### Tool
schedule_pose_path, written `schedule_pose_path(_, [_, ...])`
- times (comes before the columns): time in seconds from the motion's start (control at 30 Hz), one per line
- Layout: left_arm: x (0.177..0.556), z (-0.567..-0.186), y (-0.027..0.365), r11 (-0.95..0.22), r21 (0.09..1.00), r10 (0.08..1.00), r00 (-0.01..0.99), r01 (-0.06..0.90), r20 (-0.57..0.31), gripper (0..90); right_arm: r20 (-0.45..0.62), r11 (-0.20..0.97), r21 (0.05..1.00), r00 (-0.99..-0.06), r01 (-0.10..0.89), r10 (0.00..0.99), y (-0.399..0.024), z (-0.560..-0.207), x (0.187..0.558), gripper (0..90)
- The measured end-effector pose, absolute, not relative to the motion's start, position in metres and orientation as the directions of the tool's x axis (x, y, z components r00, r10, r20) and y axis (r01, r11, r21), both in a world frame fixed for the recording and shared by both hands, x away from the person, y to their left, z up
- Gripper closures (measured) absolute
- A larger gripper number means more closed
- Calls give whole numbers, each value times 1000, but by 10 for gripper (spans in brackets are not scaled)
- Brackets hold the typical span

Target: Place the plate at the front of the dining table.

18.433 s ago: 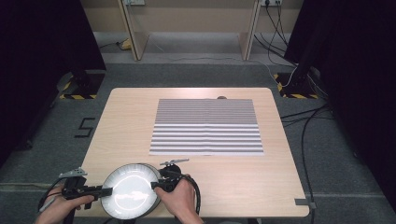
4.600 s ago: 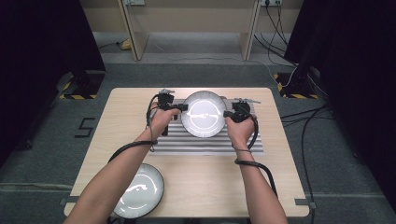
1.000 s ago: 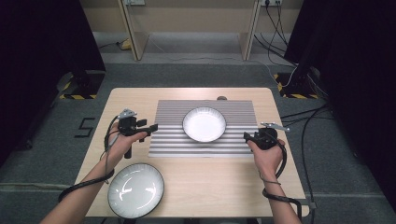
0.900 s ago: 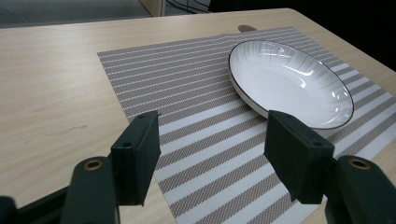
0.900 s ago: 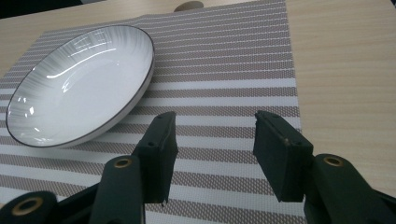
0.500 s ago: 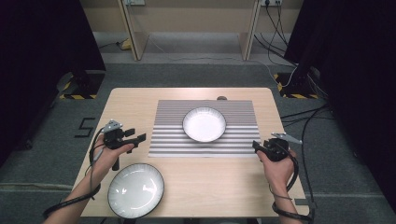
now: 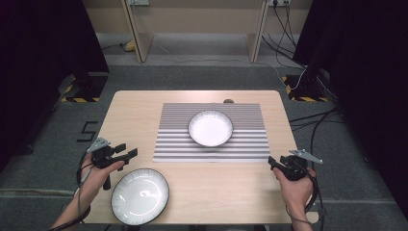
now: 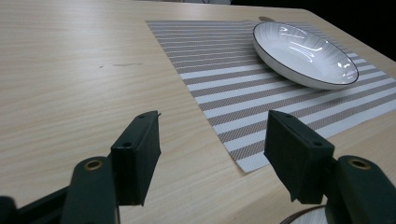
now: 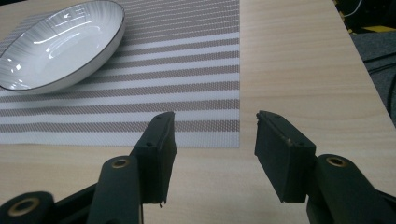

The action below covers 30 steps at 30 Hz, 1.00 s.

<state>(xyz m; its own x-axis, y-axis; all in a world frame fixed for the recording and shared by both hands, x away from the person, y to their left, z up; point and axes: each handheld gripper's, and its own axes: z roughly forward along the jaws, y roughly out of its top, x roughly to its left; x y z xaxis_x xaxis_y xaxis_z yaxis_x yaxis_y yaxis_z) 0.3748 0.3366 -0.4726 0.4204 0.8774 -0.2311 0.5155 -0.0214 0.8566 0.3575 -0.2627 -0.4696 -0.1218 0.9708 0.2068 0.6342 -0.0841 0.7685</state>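
A white plate with a dark rim (image 7: 210, 128) sits on the striped placemat (image 7: 211, 132), roughly at the mat's middle and a little toward its far edge. The mat lies flat on the wooden surface (image 7: 144, 106), its long sides parallel to the near edge. A second white plate (image 7: 140, 196) rests directly on the bare wood at the near left, off the mat and well apart from the first plate.

The left gripper (image 7: 126, 154) hovers over the left part of the surface, just beyond the near plate and near the mat's near-left corner, held in the person's left hand (image 7: 98, 172). In the left gripper view its jaws stand wide apart with nothing between them; past them the mat's corner and the plate on the mat (image 8: 299, 53) can be seen, and a sliver of the near plate's rim (image 8: 303, 217) shows at the bottom edge.

The right gripper (image 7: 273, 162) is held by the right hand (image 7: 296, 185) near the right edge of the surface, just off the mat's near-right corner. Its jaws are likewise spread and empty in the right gripper view, pointing across the mat's corner (image 9: 187, 93) toward the plate (image 9: 60, 44), which sits well apart from them.
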Motion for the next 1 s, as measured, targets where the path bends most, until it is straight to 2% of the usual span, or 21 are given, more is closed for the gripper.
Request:
schedule_pose_path(0.43, [344, -486, 370, 23, 855, 904, 354, 519, -239, 354, 200, -101, 765, -86, 636, 976, -280, -480, 325, 476])
schedule_pose_path(1.0, [320, -499, 395, 119, 851, 915, 277, 512, -294, 349, 285, -225, 754, 2, 617, 959, -307, -498, 288, 470])
